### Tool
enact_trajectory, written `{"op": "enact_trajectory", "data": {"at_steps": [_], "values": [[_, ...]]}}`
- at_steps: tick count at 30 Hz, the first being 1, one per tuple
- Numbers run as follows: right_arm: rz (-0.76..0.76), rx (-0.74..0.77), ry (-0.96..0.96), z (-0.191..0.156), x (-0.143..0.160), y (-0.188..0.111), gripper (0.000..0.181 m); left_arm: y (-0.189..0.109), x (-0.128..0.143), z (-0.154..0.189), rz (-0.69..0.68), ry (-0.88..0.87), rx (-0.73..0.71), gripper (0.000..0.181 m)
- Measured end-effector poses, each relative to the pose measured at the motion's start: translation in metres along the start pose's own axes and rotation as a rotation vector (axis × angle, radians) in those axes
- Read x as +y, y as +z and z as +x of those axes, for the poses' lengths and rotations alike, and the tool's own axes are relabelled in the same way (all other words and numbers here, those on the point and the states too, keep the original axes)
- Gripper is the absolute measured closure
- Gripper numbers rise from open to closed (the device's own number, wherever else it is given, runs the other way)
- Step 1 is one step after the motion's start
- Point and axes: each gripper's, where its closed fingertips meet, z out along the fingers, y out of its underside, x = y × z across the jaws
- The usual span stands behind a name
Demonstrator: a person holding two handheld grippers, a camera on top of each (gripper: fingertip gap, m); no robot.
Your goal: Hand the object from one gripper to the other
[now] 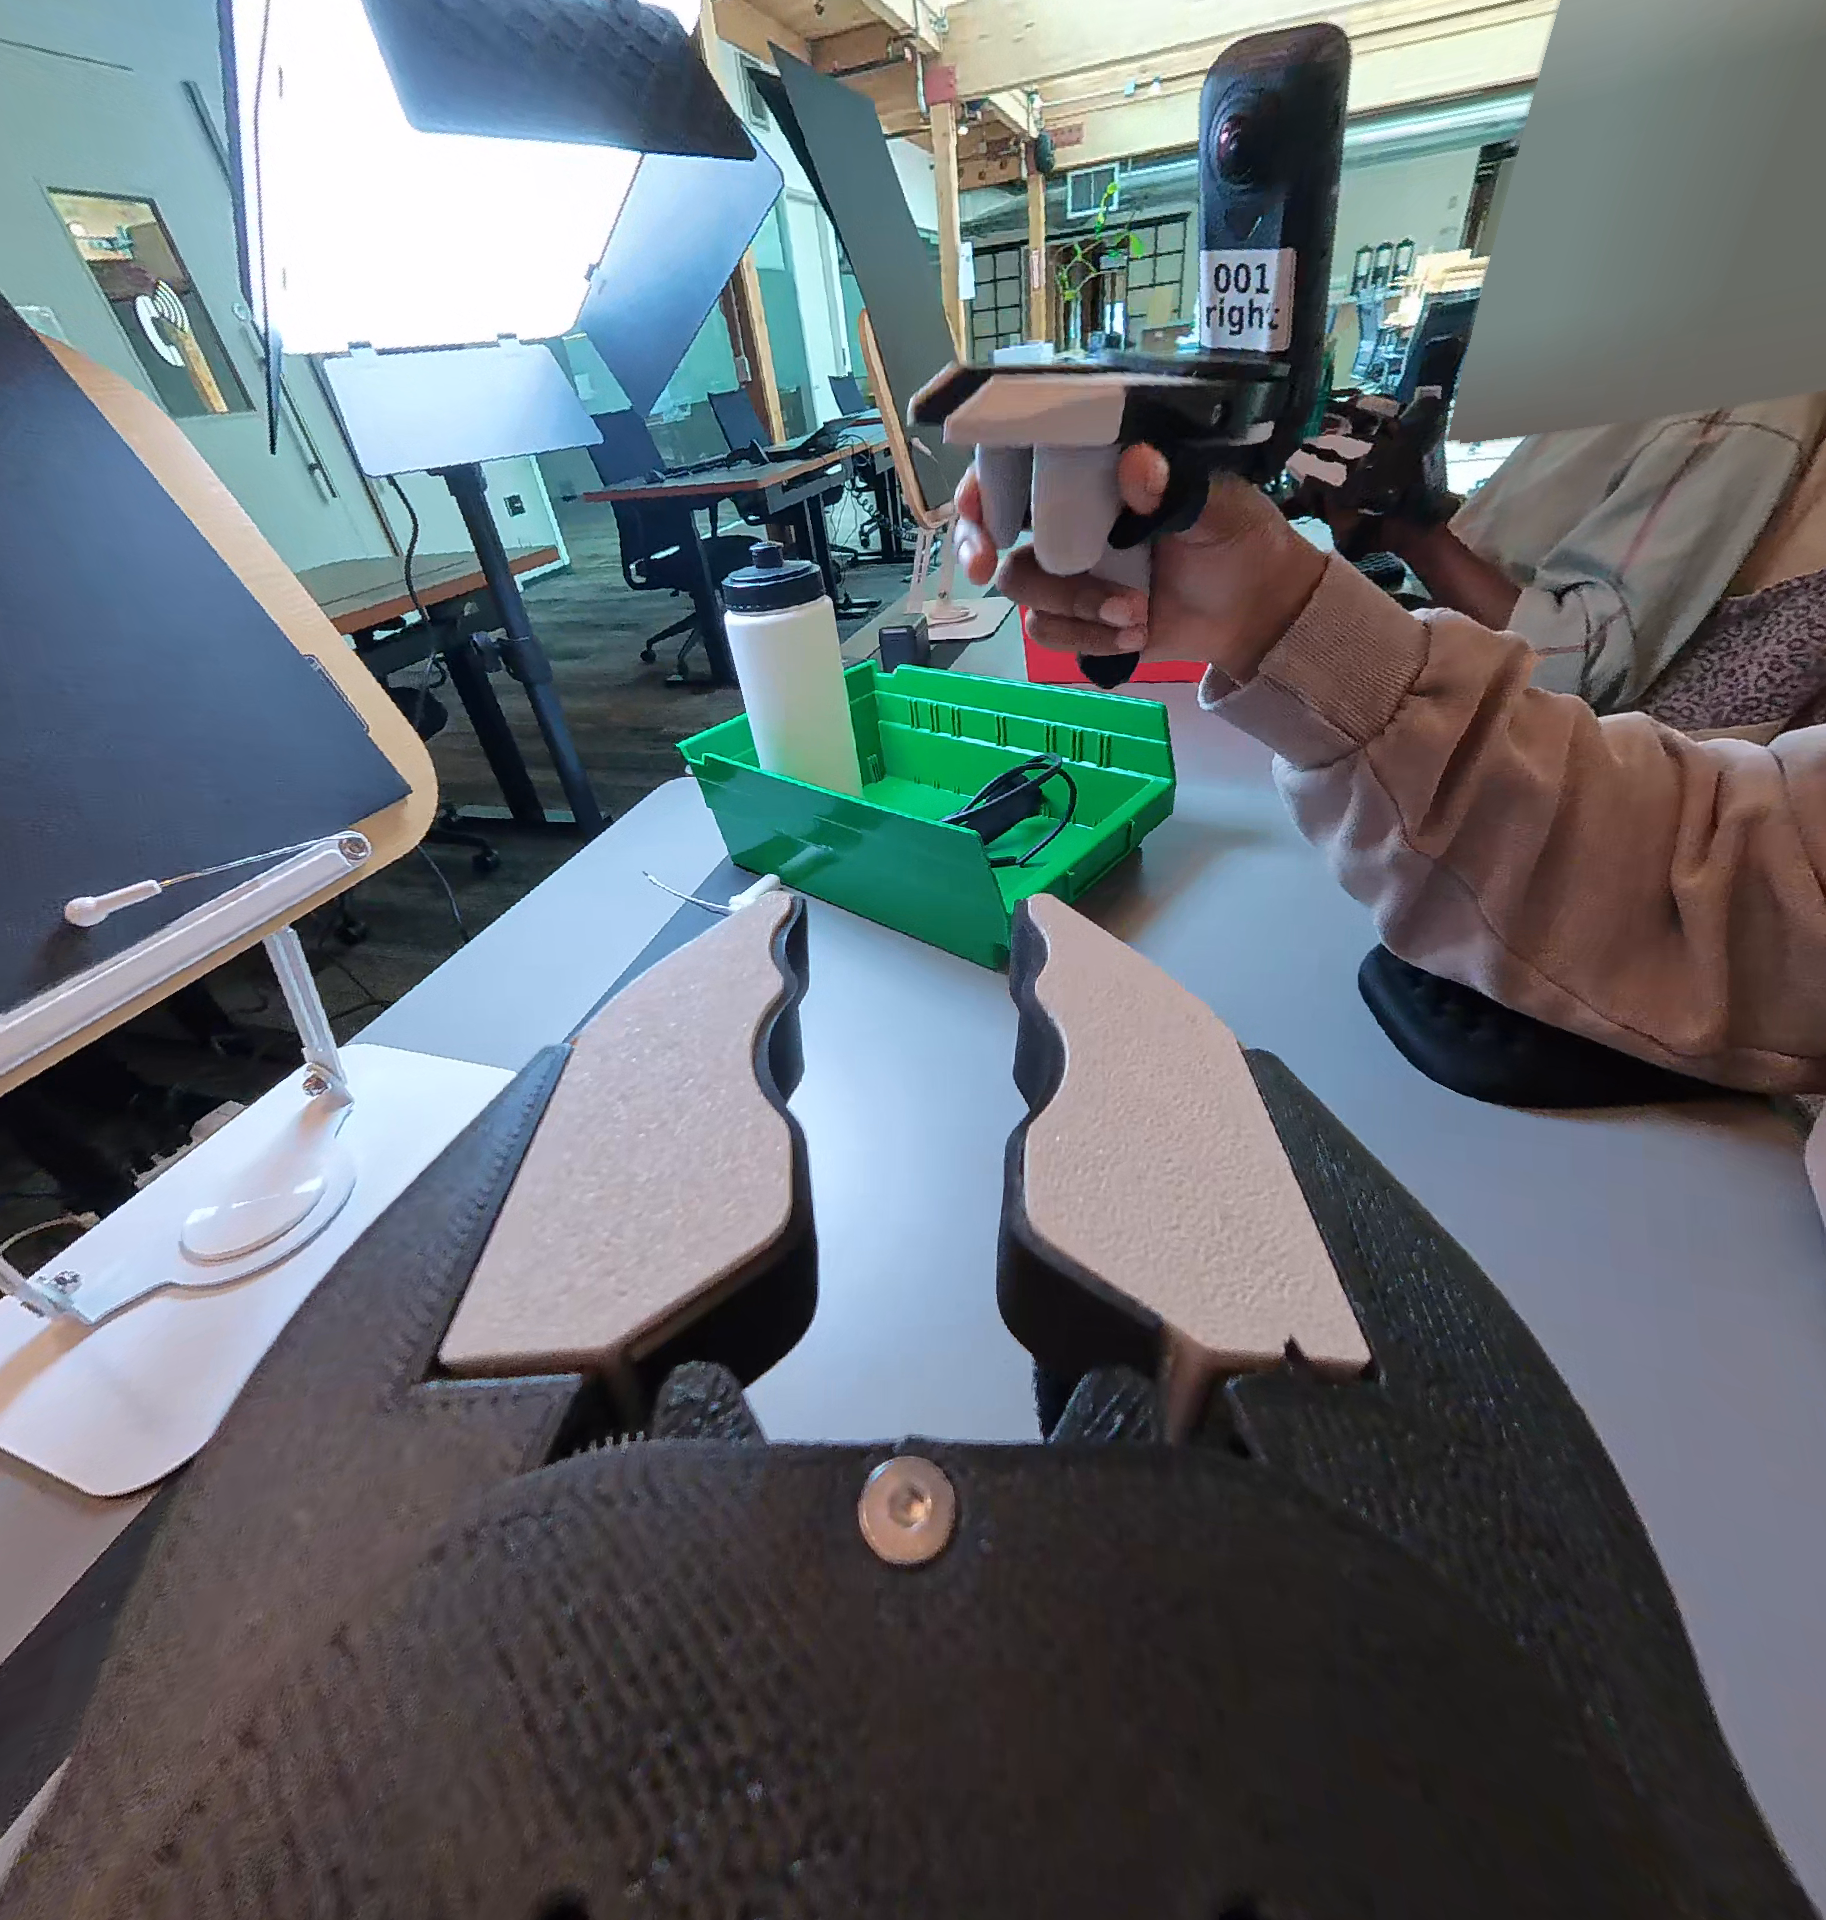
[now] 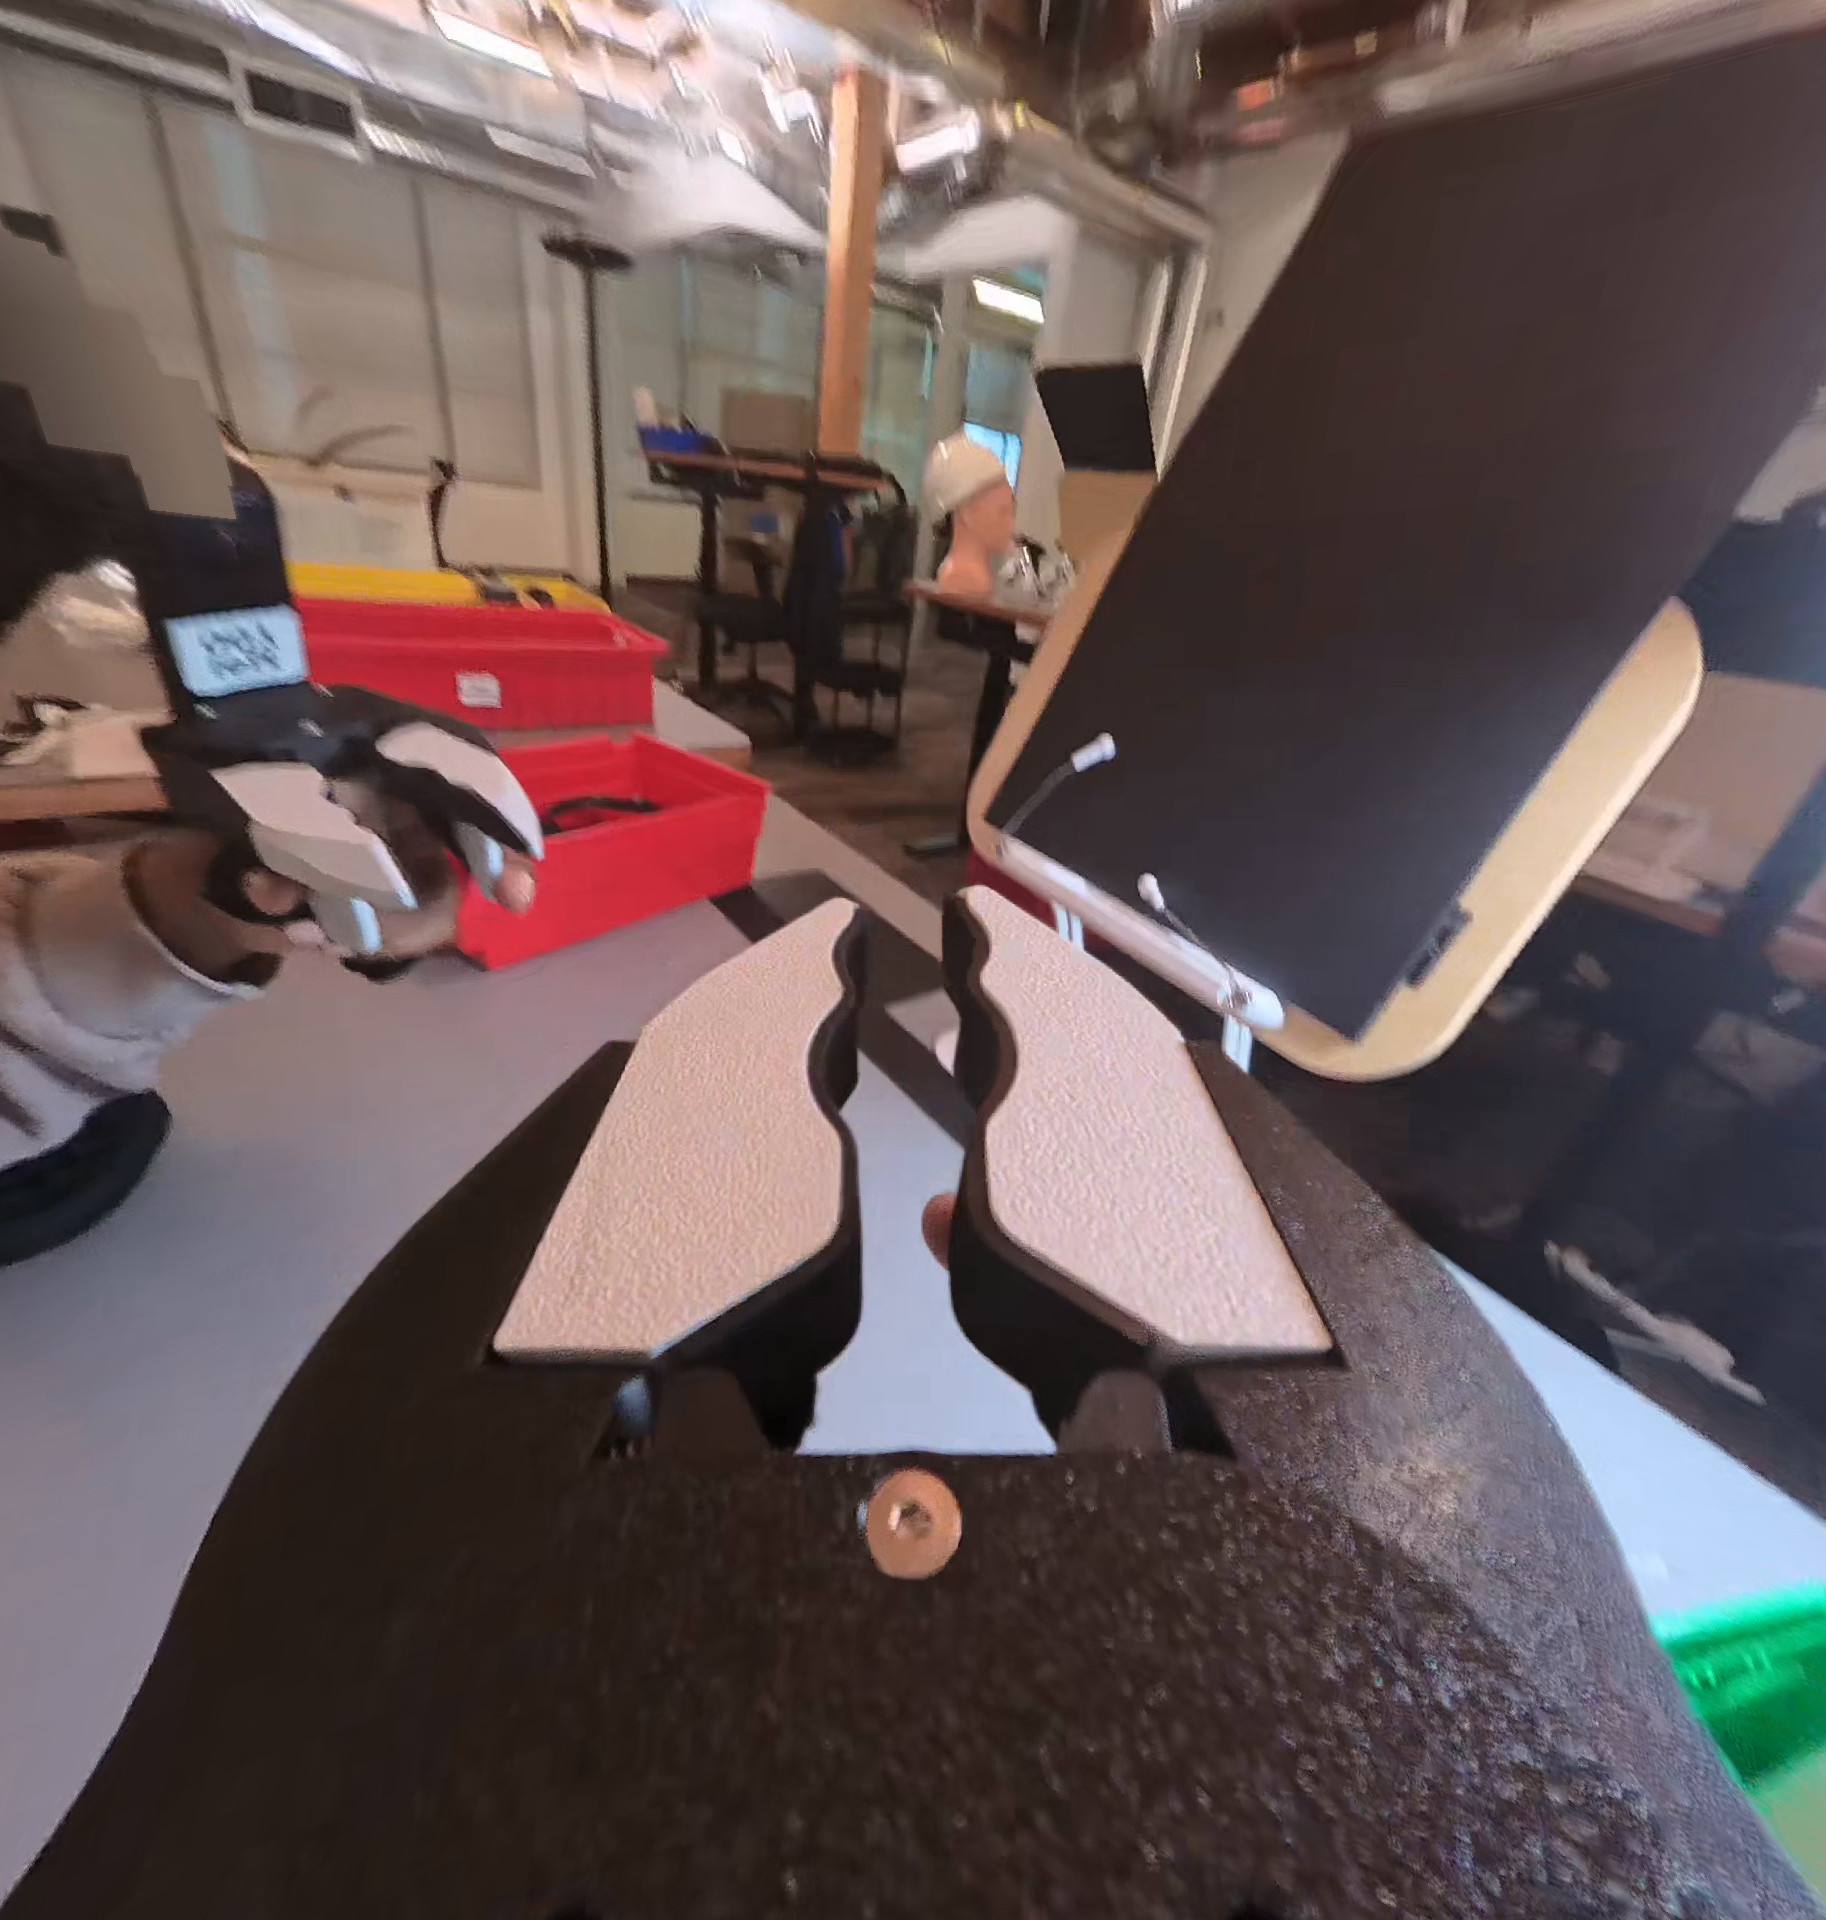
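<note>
White bottle [image 1: 789, 686] upright, black cable [image 1: 1023, 800] coiled, both in green bin [image 1: 867, 873]

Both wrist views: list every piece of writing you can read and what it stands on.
White label on the black camera: legible print, which I won't copy out.
Pale label on the dark mount: blurred, unreadable.
White sticker on the red bin: too small to read.

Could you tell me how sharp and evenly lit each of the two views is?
Left wrist view: sharp, but the lit panel lamp blows out to white. Right wrist view: motion-blurred at the ceiling and the left gripper, its own right gripper crisp; both fisheye-bent.
</note>
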Motion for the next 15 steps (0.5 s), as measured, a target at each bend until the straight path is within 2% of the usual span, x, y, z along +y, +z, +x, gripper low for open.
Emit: {"op": "enact_trajectory", "data": {"at_steps": [4, 7, 10, 15], "values": [[-0.254, 0.108, 0.008, 0.023, 0.056, 0.017, 0.160, -0.005, -0.002, -0.007, -0.001, 0.014, -0.032, 0.144], [-0.503, 0.207, 0.080, 0.043, 0.110, 0.029, 0.151, -0.012, -0.008, -0.018, 0.002, 0.038, -0.077, 0.144], [-0.730, 0.365, 0.202, 0.079, 0.161, 0.041, 0.139, -0.019, -0.014, -0.031, 0.020, 0.033, -0.114, 0.145], [-0.949, 0.702, 0.402, 0.154, 0.231, 0.048, 0.121, -0.040, -0.017, -0.050, 0.030, 0.023, -0.178, 0.145]]}}
